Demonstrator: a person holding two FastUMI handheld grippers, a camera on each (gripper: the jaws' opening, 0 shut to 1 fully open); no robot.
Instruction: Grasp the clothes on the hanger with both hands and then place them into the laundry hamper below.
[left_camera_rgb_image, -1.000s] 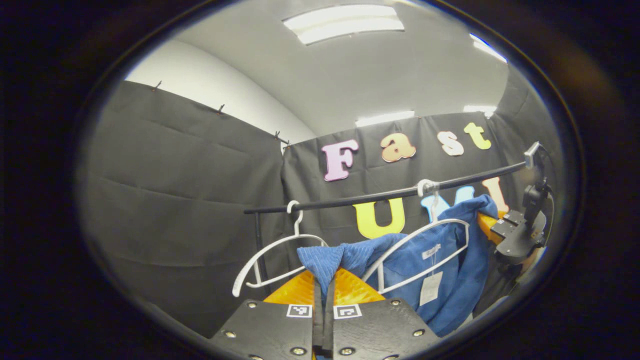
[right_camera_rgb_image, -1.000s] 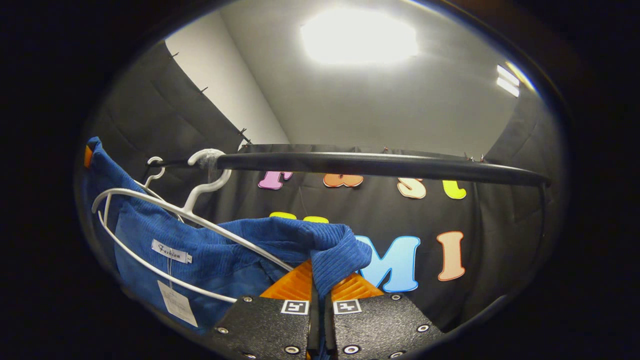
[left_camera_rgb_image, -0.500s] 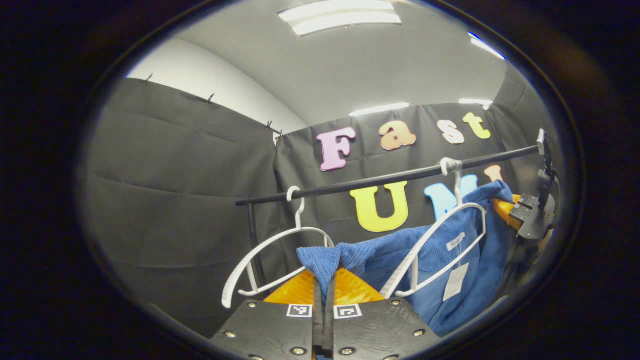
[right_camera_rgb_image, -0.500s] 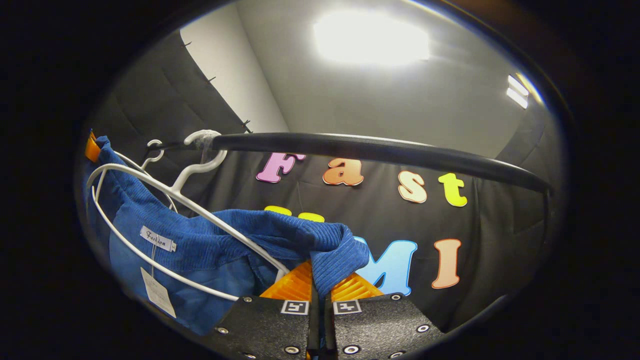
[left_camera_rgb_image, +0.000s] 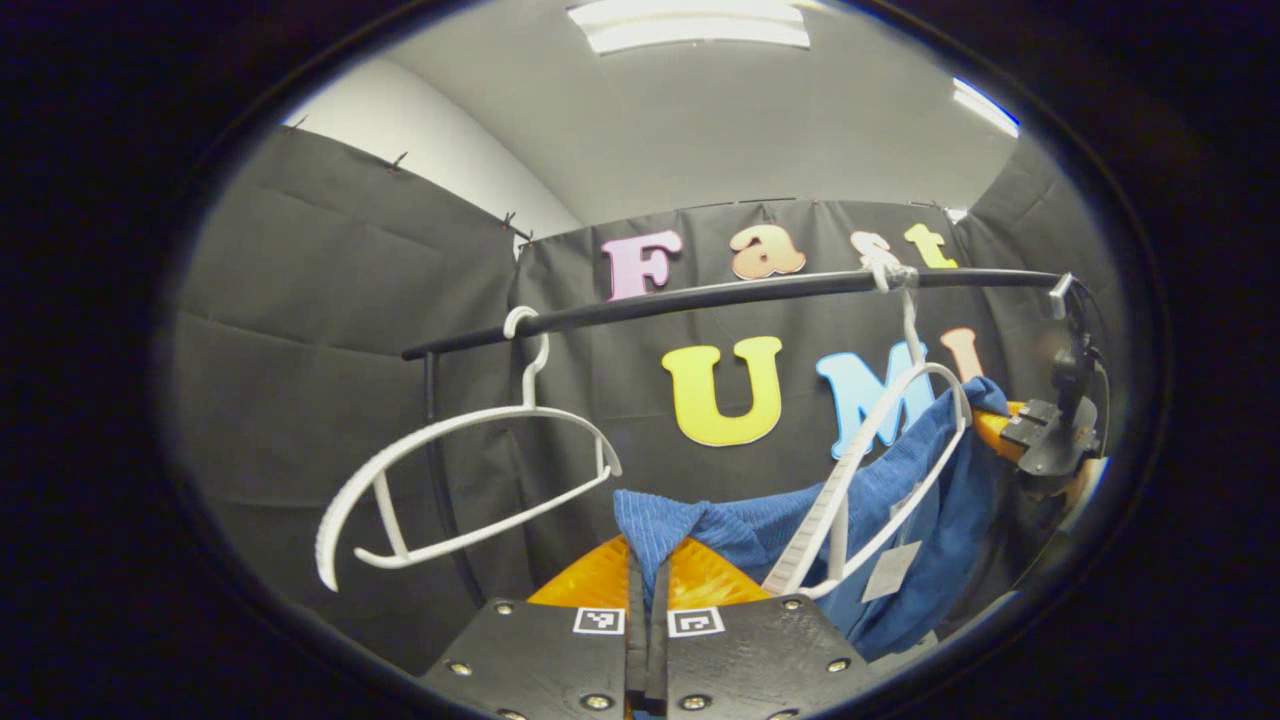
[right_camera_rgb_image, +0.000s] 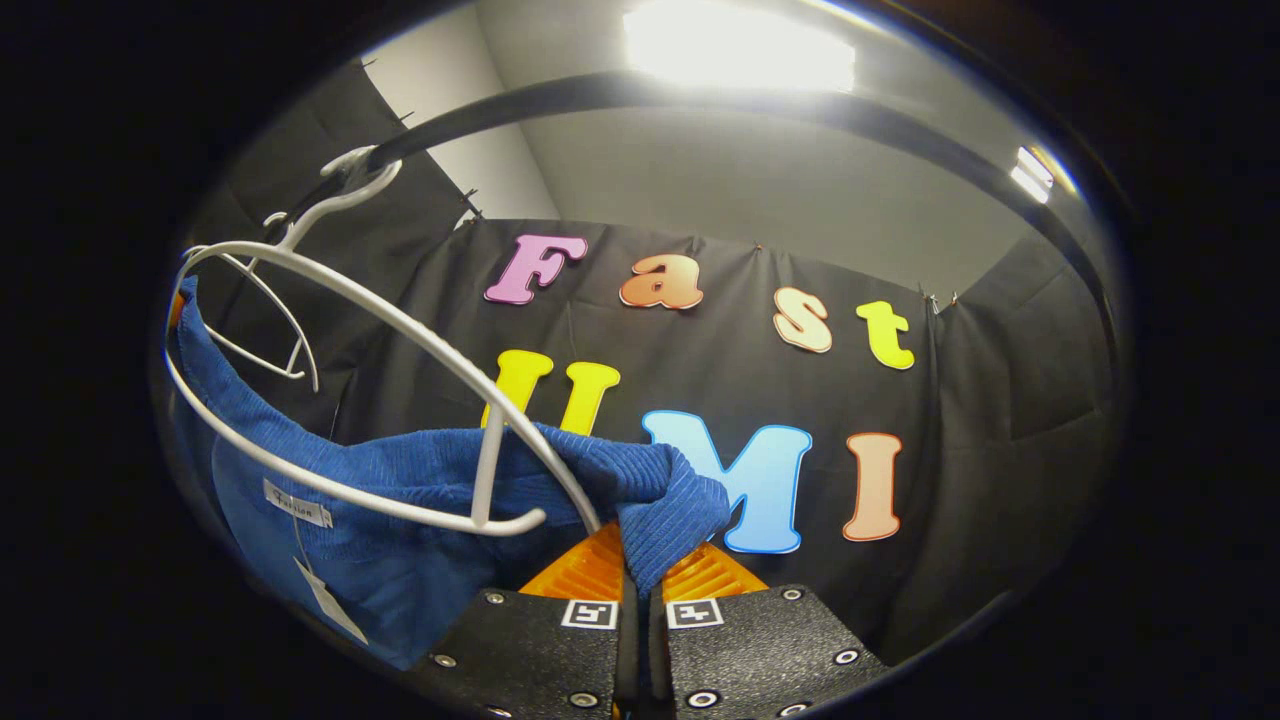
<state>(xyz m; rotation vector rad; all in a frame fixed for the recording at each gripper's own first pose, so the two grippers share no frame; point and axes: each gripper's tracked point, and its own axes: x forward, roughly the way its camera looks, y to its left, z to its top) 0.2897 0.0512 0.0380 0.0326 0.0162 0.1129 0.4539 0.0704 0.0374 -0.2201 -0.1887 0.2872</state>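
Blue ribbed garment (left_camera_rgb_image: 900, 500) sagging below white hanger (left_camera_rgb_image: 900, 440), tag dangling.

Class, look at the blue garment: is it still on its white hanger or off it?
Coming off. The blue garment sags below the hanger, whose top arm is bare; the hanger's lower bar still crosses the cloth.

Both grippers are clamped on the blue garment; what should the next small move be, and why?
Probably lower both together: the left gripper and right gripper each pinch the blue garment, which already sags below the white hanger on the rail.
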